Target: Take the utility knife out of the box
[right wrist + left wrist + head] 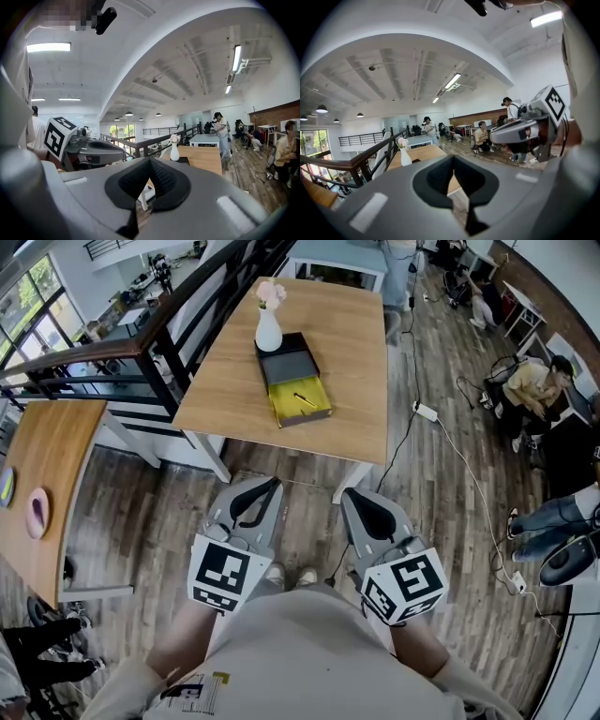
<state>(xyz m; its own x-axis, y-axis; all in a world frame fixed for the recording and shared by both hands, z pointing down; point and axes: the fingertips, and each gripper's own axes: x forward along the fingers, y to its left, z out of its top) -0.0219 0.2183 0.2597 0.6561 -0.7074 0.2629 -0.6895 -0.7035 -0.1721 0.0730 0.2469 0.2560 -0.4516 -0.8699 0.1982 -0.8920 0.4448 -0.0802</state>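
Knife (pixel 305 398) lies on the table (pixel 347 352), in the open box (pixel 284 364), far ahead of the left gripper (pixel 267 486) and right gripper (pixel 354 494), which hang near the body, both pressed together and empty, probably because the reach is not yet begun.

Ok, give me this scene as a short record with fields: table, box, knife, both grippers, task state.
table: wooden, ahead of the person
box: open on the table, black with a yellow part
knife: lying in the yellow part of the box
vase: white, with a flower, at the box's far end
left gripper: shut, empty, short of the table
right gripper: shut, empty, short of the table
task state: knife not yet taken out
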